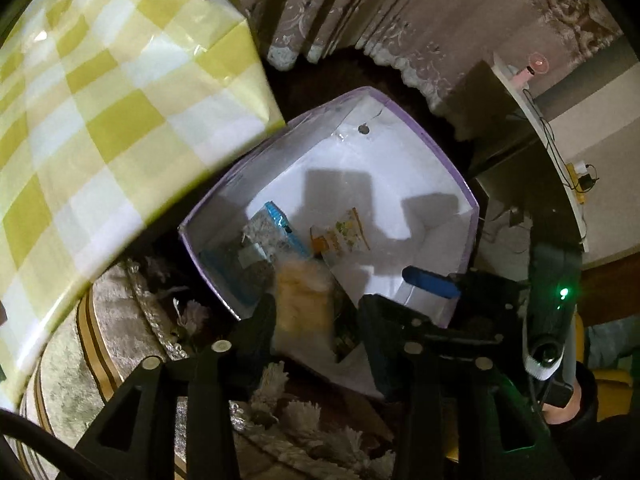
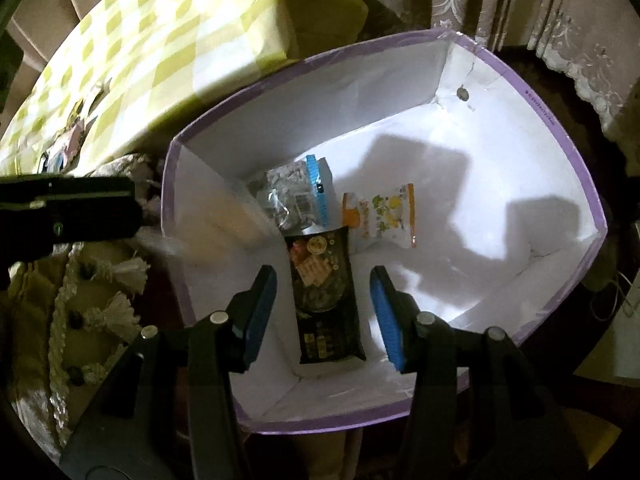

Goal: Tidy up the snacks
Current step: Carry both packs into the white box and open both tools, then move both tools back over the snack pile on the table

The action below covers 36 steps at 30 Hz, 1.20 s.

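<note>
My left claw (image 1: 316, 312) hangs over the near wall of the purple-rimmed white box (image 1: 424, 128), jaws spread wide, a blurred orange snack packet (image 1: 304, 300) between them; I cannot tell whether either finger touches it. Inside the box lie a blue-edged silver packet (image 1: 276, 232) and, just beside it, an orange-and-white packet (image 1: 340, 236). My right claw (image 1: 432, 282) reaches in over the box's right side. The yellow-checked tabletop (image 1: 100, 120) overlaps the box's left corner.

- In the box (image 2: 560, 128) three snack packets lie: the dark packet (image 2: 326, 300) nearest me.
- Behind it, the crinkled packet (image 2: 296, 196) left, the fruit packet (image 2: 382, 214) right.
- The table (image 2: 160, 52) stands left of the box.
</note>
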Each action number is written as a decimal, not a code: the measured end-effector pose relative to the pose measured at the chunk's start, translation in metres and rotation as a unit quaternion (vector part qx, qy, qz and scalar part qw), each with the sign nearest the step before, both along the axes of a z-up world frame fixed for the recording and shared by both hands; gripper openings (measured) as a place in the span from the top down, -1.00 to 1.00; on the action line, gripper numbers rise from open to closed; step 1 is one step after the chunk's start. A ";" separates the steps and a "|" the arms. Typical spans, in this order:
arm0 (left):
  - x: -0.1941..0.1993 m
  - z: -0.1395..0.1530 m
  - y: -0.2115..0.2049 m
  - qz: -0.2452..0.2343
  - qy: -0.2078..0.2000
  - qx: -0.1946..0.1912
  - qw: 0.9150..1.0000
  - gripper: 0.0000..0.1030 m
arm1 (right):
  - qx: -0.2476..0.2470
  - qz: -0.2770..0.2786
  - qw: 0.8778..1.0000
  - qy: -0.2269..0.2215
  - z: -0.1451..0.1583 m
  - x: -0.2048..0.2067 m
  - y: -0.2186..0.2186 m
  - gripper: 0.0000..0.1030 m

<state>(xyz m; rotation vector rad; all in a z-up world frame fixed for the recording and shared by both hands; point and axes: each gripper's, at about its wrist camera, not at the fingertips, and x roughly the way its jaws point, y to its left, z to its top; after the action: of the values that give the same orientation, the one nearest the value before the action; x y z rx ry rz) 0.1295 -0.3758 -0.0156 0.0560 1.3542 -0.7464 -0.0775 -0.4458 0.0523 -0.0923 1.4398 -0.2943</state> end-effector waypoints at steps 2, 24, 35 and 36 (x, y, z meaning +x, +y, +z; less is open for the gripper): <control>0.000 0.002 0.003 0.007 -0.002 -0.006 1.000 -0.03 | -0.001 0.000 1.000 -0.003 0.002 0.001 0.000 -0.06; 0.001 0.039 0.128 0.192 -0.077 -0.068 0.976 -0.04 | 0.026 0.094 0.994 -0.045 0.008 0.043 0.086 -0.11; -0.021 0.045 0.247 0.336 -0.112 -0.069 0.933 -0.04 | 0.028 0.134 0.989 -0.049 -0.003 0.073 0.138 -0.26; -0.023 0.045 0.257 0.350 -0.113 -0.070 0.927 -0.04 | 0.027 0.136 0.989 -0.051 -0.004 0.075 0.142 -0.27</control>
<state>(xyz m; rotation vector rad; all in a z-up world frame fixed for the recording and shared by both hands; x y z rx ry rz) 0.1061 -0.1188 0.0289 -0.4253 0.9920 -0.2144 -0.0025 -0.3036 0.0486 -0.2238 1.3151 -0.0359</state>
